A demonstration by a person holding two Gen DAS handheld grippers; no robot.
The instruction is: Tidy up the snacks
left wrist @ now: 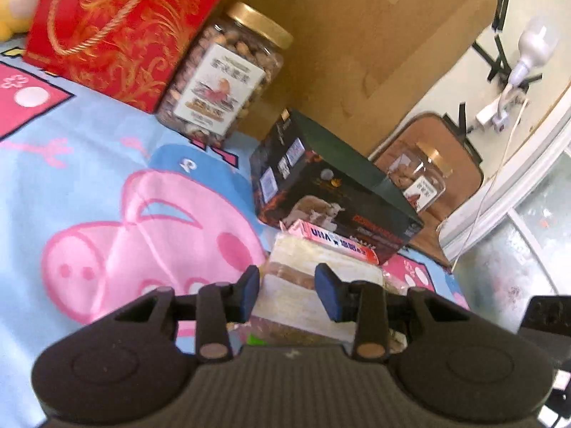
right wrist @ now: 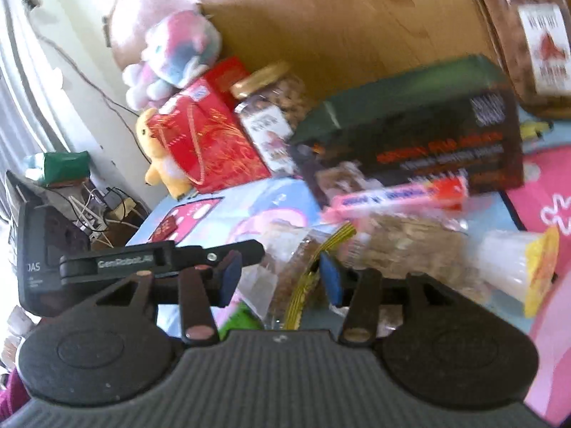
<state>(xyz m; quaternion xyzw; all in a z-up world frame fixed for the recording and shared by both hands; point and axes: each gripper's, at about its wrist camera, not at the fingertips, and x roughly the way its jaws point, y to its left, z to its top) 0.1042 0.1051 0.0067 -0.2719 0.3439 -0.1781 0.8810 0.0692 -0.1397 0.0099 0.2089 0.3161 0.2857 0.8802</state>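
My left gripper [left wrist: 287, 294] has its blue pads either side of a clear-wrapped snack pack [left wrist: 314, 285] with pale and brown layers; the pads look closed on it. A pink snack box [left wrist: 339, 242] lies against a dark box [left wrist: 332, 192]. My right gripper [right wrist: 278, 278] is partly open over a clear bag of brown snacks [right wrist: 292, 267] with a yellow strip; the pads do not clearly touch it. The pink box [right wrist: 399, 196], the dark box [right wrist: 421, 142] and a cone pack with a yellow end [right wrist: 517, 267] lie beyond. The left gripper's finger [right wrist: 160, 256] shows at the left.
A red gift box [left wrist: 114, 32] and a gold-lidded nut jar [left wrist: 221, 78] stand at the back on the pig-print blanket [left wrist: 107, 196]. A second jar [left wrist: 421, 178] stands behind the dark box. Plush toys [right wrist: 171, 53] sit by the wooden headboard [right wrist: 339, 18]. Cables lie off the left edge.
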